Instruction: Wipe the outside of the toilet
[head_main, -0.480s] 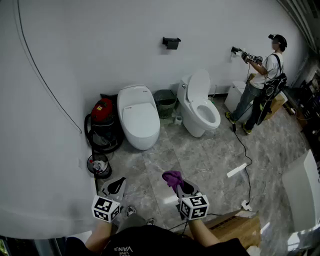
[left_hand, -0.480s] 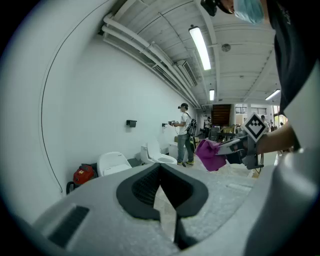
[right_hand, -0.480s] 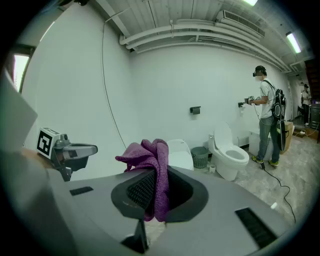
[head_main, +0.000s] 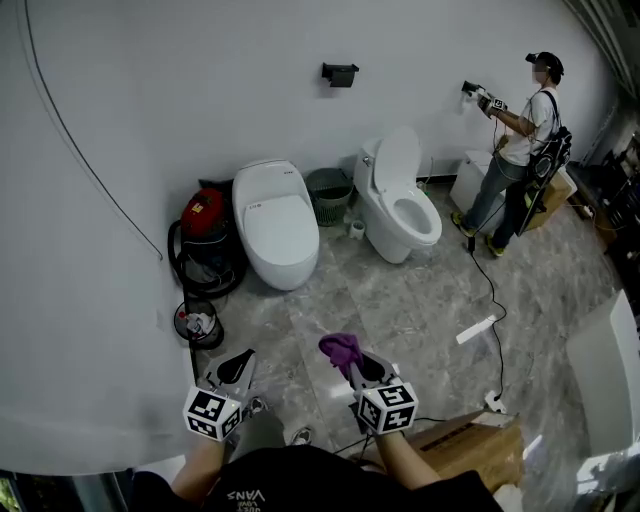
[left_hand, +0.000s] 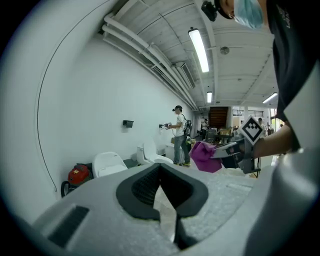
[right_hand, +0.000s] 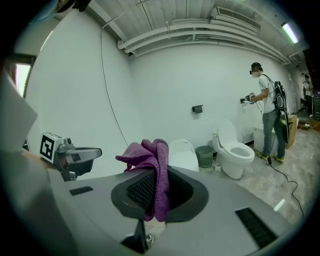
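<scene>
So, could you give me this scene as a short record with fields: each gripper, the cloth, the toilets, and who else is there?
Left gripper: jaws together, holding nothing
Right gripper: jaws shut on the purple cloth
Toilet with lid down: against the wall, both grippers far from it
Toilet with lid up: to its right, also against the wall
Waste bin: between the two toilets
Red vacuum cleaner: left of the closed toilet
Other person: standing at the wall, far right

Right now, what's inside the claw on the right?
A purple cloth is pinched in the right claw. Its top flops out over the claw; the end down between the jaws is covered, so I can't see how far it goes.
</scene>
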